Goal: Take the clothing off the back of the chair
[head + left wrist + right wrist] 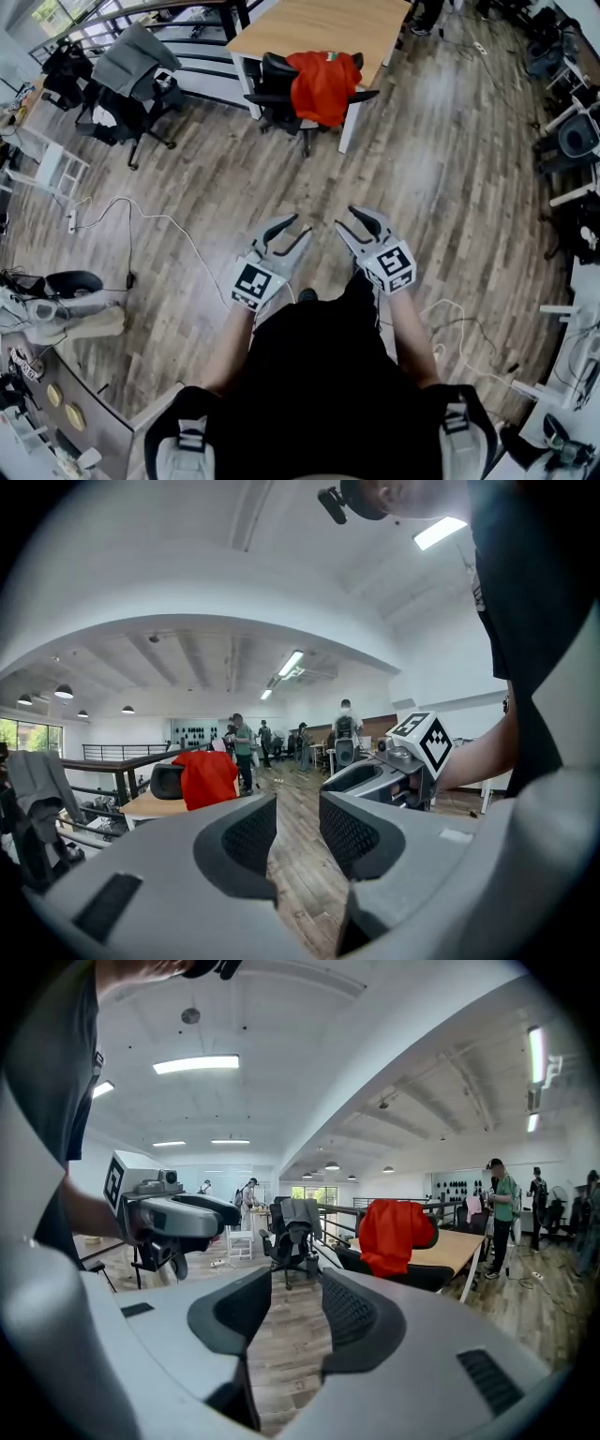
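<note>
Wooden floor point(450, 169) runs to a desk point(309, 23) where a red shirt point(323, 84) drapes a chair point(274, 82) back; left gripper point(295, 229) and right gripper point(347, 221) hover open, empty, well short.

Wood-plank floor point(450, 187), grey-brown, with a thin white cable point(159, 217) looping across its left side. Light wooden worktop point(309, 23) on white legs at the far end, a dark railing point(103, 757) running just behind it. Several people point(242, 747) stand well back in the room, long ceiling lights point(195, 1064) lit overhead on a white vaulted ceiling.
</note>
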Action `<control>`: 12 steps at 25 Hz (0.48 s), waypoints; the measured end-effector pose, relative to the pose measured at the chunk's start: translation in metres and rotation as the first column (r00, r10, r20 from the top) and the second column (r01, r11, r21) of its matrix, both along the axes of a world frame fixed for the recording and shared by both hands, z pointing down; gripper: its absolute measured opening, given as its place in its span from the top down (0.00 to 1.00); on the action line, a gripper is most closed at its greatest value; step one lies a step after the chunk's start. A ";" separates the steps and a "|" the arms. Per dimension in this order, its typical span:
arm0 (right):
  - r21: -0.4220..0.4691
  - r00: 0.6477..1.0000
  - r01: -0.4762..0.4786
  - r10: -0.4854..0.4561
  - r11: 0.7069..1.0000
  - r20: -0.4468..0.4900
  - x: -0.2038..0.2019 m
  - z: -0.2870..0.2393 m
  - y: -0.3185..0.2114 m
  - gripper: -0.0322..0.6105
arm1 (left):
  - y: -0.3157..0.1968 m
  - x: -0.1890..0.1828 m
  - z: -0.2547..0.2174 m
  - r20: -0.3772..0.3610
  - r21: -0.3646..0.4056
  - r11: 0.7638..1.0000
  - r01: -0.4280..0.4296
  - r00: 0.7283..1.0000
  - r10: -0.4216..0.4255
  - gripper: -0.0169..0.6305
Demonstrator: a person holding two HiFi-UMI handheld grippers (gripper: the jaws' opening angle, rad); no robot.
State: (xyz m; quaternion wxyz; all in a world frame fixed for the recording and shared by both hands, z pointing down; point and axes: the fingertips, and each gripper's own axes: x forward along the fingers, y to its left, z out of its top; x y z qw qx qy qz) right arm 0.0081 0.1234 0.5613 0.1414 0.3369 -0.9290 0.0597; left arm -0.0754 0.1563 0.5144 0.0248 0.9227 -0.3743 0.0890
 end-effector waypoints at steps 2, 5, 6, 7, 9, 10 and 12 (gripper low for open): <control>-0.001 1.000 -0.009 0.009 1.000 -0.003 0.003 0.001 -0.001 0.68 | -0.001 0.002 0.001 0.002 -0.001 1.000 -0.006 1.000 0.006 0.76; -0.001 1.000 -0.018 0.018 1.000 -0.001 0.006 0.001 -0.006 0.68 | -0.005 0.004 0.002 0.004 -0.007 1.000 -0.011 1.000 0.011 0.76; -0.001 1.000 -0.020 0.020 1.000 0.000 0.007 0.001 -0.007 0.68 | -0.007 0.004 0.002 0.005 -0.010 1.000 -0.012 1.000 0.012 0.76; -0.001 1.000 -0.021 0.021 1.000 0.001 0.008 0.001 -0.009 0.68 | -0.009 0.005 0.002 0.006 -0.011 1.000 -0.012 1.000 0.012 0.76; -0.003 1.000 -0.021 0.021 1.000 -0.005 0.011 0.001 -0.014 0.68 | -0.015 0.007 -0.001 0.010 0.000 1.000 -0.012 1.000 0.012 0.76; -0.005 1.000 -0.020 0.020 1.000 -0.008 0.013 0.000 -0.017 0.68 | -0.019 0.008 -0.004 0.010 0.007 1.000 -0.010 1.000 0.010 0.76; -0.007 1.000 -0.018 0.018 1.000 -0.009 0.016 -0.003 -0.025 0.68 | -0.027 0.010 -0.007 0.008 0.009 1.000 -0.002 1.000 0.002 0.76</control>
